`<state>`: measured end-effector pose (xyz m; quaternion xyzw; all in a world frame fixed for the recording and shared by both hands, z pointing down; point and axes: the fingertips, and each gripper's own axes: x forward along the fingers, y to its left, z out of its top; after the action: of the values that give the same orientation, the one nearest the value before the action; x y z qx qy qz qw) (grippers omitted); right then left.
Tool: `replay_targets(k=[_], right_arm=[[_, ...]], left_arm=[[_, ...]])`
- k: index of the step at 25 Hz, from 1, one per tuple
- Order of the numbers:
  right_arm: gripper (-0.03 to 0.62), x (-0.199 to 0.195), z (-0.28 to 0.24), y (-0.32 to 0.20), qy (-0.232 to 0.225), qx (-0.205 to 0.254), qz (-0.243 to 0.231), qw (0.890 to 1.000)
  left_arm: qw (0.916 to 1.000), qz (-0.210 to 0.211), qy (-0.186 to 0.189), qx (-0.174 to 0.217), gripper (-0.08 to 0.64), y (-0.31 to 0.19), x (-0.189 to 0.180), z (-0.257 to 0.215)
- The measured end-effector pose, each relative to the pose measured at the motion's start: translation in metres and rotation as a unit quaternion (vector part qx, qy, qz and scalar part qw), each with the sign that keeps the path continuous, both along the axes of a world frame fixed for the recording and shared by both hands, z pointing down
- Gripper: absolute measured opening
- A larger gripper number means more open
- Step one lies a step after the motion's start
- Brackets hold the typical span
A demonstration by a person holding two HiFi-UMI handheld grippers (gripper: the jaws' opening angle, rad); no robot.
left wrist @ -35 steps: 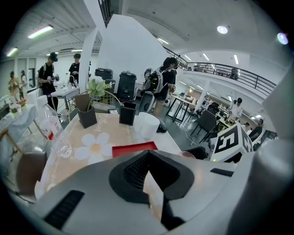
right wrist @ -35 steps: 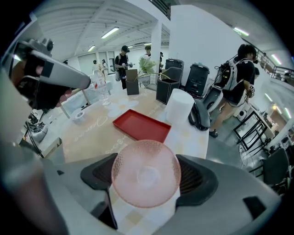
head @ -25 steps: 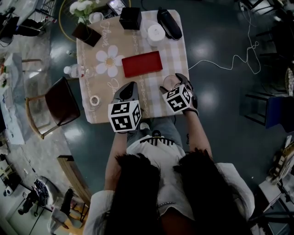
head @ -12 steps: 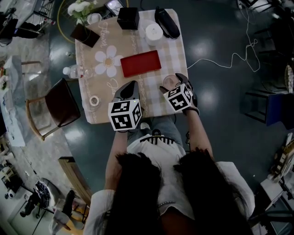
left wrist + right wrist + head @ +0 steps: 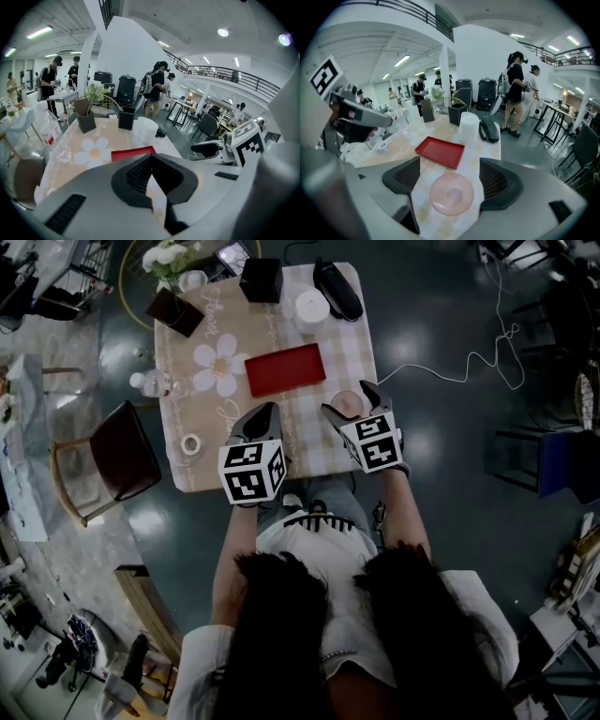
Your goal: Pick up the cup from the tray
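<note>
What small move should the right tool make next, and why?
Probably close the right tool on the pink cup: its jaws stand apart with the cup between them, resting on the table, off the red tray.

Grey left gripper (image 5: 265, 412), grey right gripper (image 5: 348, 400), white shirt (image 5: 314, 554)

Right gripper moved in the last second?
Yes, slightly: the right gripper's rear swung right, away from the red tray; jaws stay open around the cup.
</note>
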<state>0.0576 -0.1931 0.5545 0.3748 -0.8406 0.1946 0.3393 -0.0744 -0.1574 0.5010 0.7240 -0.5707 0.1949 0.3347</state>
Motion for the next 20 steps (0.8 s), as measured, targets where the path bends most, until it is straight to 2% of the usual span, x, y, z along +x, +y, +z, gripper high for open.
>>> replay_targets(k=[4,7,9,14,16,18,19,20], right_arm=[[0.4,-0.004,-0.038,-0.003,-0.053,0.043,0.017,0.998],[0.4,-0.004,-0.057,0.0,-0.089,0.045,0.036,0.994],[0.4,-0.007,-0.064,0.003,-0.097,0.048,0.039,0.993],[0.4,-0.017,-0.079,0.018,-0.113,0.054,0.034,0.992],[0.364,-0.019,-0.084,0.022,-0.116,0.059,0.035,0.991],[0.261,-0.02,-0.09,0.026,-0.121,0.066,0.041,0.99],[0.232,-0.019,-0.093,0.027,-0.124,0.069,0.044,0.989],[0.229,-0.019,-0.094,0.029,-0.128,0.07,0.046,0.988]], left_arm=[[0.9999,-0.002,0.005,0.013,0.008,0.003,-0.001,-0.008],[0.9996,-0.002,0.015,0.023,0.008,0.007,0.001,-0.017],[0.9992,-0.003,0.021,0.034,0.008,0.009,0.001,-0.024],[0.9988,0.009,0.004,0.048,0.008,0.018,0.003,-0.032],[0.9988,0.009,0.005,0.048,0.008,0.022,0.002,-0.032],[0.9988,0.011,0.007,0.048,0.008,0.027,0.001,-0.031],[0.9988,0.011,0.008,0.048,0.008,0.029,0.002,-0.032],[0.9987,0.012,0.01,0.048,0.008,0.031,0.002,-0.032]])
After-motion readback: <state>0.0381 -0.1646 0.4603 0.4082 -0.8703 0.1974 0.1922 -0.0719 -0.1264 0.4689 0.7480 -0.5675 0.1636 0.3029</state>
